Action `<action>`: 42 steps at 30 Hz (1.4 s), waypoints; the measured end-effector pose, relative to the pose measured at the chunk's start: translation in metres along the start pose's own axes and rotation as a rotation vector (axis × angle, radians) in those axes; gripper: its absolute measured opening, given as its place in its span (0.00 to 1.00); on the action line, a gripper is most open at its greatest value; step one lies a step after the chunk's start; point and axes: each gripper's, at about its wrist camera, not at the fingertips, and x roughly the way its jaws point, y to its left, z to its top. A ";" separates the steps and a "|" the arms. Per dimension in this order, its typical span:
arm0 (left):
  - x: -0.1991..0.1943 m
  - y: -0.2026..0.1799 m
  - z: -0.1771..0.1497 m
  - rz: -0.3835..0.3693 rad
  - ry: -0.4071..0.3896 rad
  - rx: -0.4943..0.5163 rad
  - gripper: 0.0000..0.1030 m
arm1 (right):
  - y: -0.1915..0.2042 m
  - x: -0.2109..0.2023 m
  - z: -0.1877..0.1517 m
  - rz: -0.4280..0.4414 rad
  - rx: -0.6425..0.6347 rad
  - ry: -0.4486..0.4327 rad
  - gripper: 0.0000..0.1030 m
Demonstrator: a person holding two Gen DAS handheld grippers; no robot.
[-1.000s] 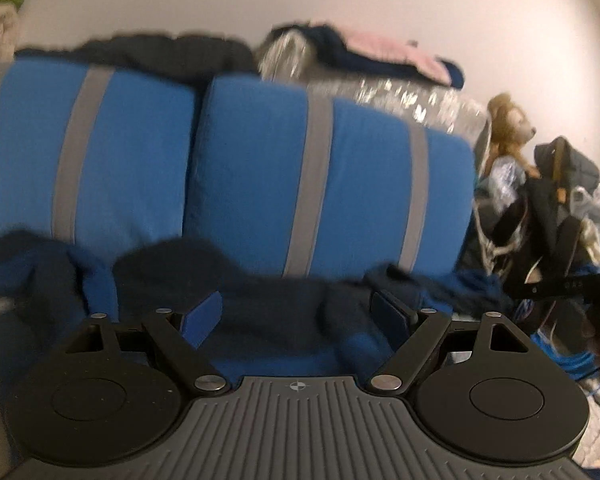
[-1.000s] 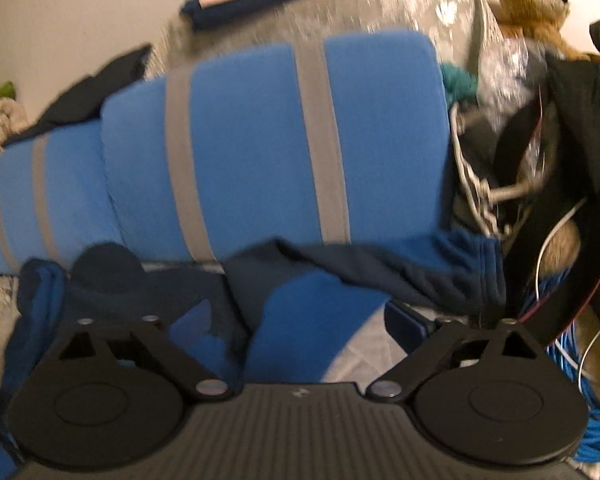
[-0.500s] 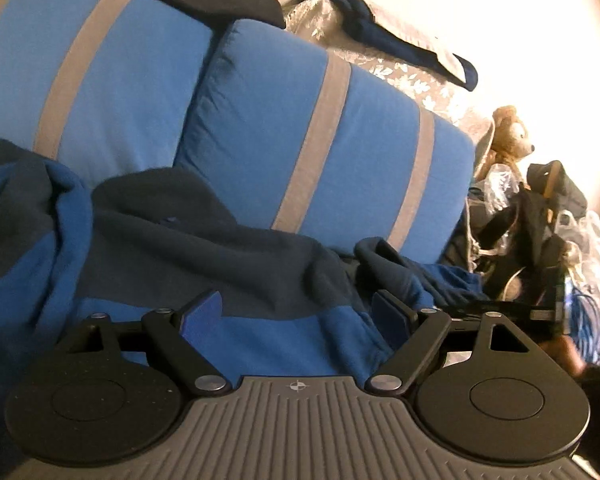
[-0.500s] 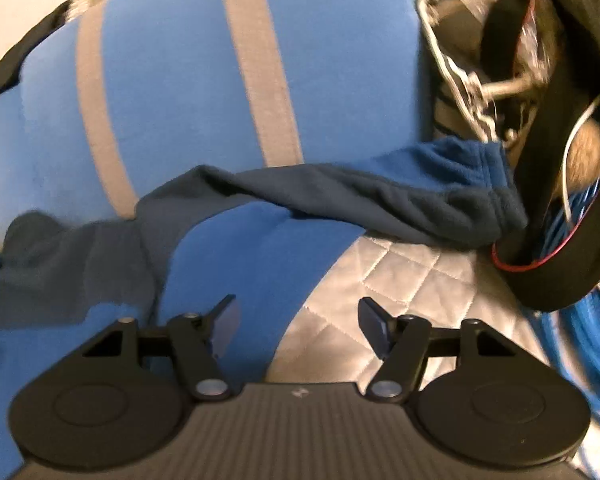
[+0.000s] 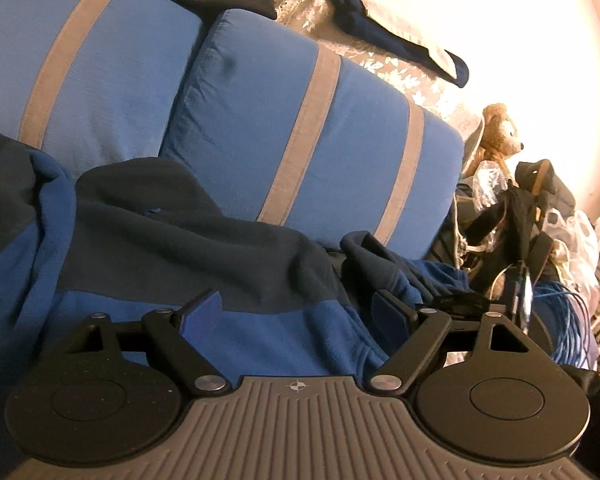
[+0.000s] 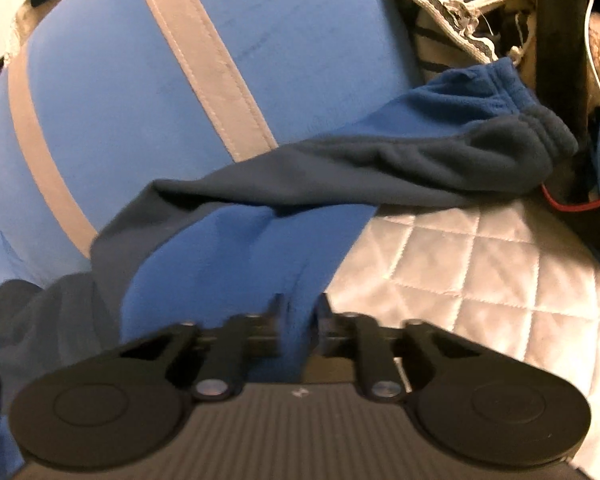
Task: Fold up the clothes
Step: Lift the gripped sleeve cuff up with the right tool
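A blue and dark navy fleece garment (image 5: 188, 248) lies crumpled on the bed in front of the blue cushions. My left gripper (image 5: 296, 316) is open just above its blue lower part, with cloth between the fingers but not pinched. In the right wrist view the same garment (image 6: 236, 248) stretches across the quilt, its sleeve (image 6: 452, 160) reaching right. My right gripper (image 6: 298, 316) is shut on a fold of the blue fleece at the garment's edge.
Two blue cushions with grey stripes (image 5: 300, 120) stand behind the garment. A white quilted cover (image 6: 460, 272) lies under it. At the right are a teddy bear (image 5: 496, 132), dark bags (image 5: 532, 208), blue cables (image 5: 568, 320) and plastic bags.
My right gripper moved forward and down and closed on the blue fleece edge. My left gripper came closer to the garment and stayed open.
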 end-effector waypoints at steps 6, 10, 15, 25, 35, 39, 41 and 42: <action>-0.004 0.002 0.001 -0.012 -0.013 -0.019 0.81 | 0.015 -0.046 -0.010 0.002 -0.130 -0.021 0.08; -0.007 0.003 0.000 -0.029 -0.023 -0.020 0.81 | 0.017 -0.086 -0.025 0.032 -0.184 -0.013 0.08; -0.008 -0.001 -0.001 -0.049 -0.025 -0.003 0.81 | 0.014 -0.128 -0.049 0.075 -0.217 0.045 0.08; -0.008 -0.002 0.000 -0.065 -0.017 0.007 0.81 | -0.009 -0.150 -0.063 0.053 -0.257 0.056 0.62; -0.002 0.005 0.001 -0.079 0.013 -0.039 0.81 | -0.089 -0.115 -0.018 -0.064 0.008 -0.086 0.64; 0.000 0.008 0.001 -0.085 0.026 -0.061 0.81 | -0.109 -0.094 -0.006 -0.048 0.096 -0.116 0.59; 0.003 0.014 0.001 -0.091 0.037 -0.099 0.81 | -0.115 -0.085 -0.002 -0.021 0.129 -0.127 0.42; 0.004 0.017 0.001 -0.093 0.042 -0.118 0.81 | -0.117 -0.080 0.000 -0.001 0.146 -0.131 0.25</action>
